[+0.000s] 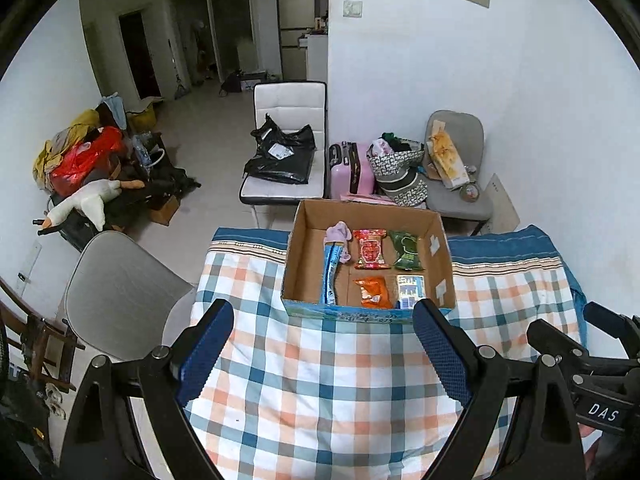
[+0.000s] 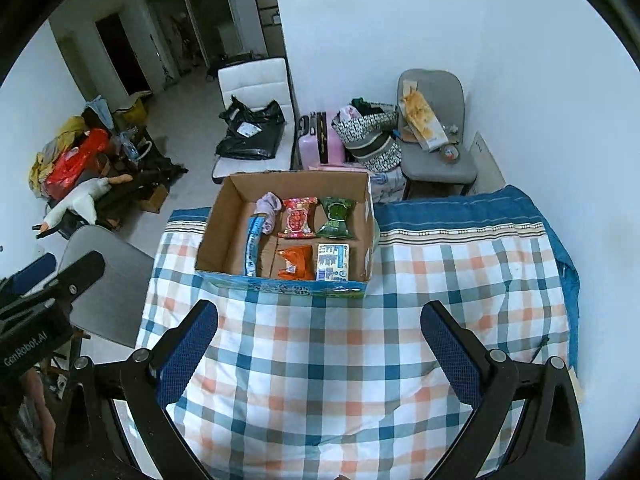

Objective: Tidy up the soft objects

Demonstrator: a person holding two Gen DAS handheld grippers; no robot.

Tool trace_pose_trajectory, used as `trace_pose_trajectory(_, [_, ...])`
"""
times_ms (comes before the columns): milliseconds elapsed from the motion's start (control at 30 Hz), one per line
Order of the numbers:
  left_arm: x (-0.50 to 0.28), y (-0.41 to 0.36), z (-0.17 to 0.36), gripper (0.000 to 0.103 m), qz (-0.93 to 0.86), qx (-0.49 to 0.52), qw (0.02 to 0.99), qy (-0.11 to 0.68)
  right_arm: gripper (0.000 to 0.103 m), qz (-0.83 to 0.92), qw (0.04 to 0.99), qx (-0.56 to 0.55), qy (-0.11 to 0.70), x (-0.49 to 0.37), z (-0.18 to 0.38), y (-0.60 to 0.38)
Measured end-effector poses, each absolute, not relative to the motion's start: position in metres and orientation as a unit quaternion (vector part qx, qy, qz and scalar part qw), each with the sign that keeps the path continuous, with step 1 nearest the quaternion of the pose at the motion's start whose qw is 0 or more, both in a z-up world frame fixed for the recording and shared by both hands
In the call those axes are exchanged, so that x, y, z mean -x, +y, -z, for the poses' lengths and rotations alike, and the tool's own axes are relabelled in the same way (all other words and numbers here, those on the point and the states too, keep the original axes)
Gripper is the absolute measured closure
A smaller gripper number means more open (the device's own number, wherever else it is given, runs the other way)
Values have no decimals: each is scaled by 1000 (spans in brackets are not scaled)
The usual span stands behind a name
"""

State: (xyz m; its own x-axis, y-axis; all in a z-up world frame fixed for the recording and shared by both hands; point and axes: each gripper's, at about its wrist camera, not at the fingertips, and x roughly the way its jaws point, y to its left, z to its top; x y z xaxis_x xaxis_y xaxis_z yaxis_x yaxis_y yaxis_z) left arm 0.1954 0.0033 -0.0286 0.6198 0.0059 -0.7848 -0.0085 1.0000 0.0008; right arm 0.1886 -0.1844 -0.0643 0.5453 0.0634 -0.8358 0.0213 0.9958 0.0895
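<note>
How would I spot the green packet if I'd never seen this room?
Find the open cardboard box on the checked tablecloth. The green packet lies in its far right corner, beside a red packet. It is the only green thing in the box.

Left gripper (image 1: 324, 344) and right gripper (image 2: 320, 340) hover side by side, jaws spread, empty.

White chair (image 1: 288, 112) holds a black bag (image 1: 280, 154); pink suitcase (image 1: 348, 170) beside it (upright).
</note>
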Motion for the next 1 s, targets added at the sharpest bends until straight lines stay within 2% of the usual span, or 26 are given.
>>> trace_pose_trajectory(467, [-152, 1, -2, 11, -3, 0, 913, 409, 0, -10, 891, -39, 453, -147, 26, -183])
trace_pose_trajectory(1000, [-145, -1, -4, 11, -1, -2, 913, 409, 0, 10, 899, -35, 437, -137, 7, -192])
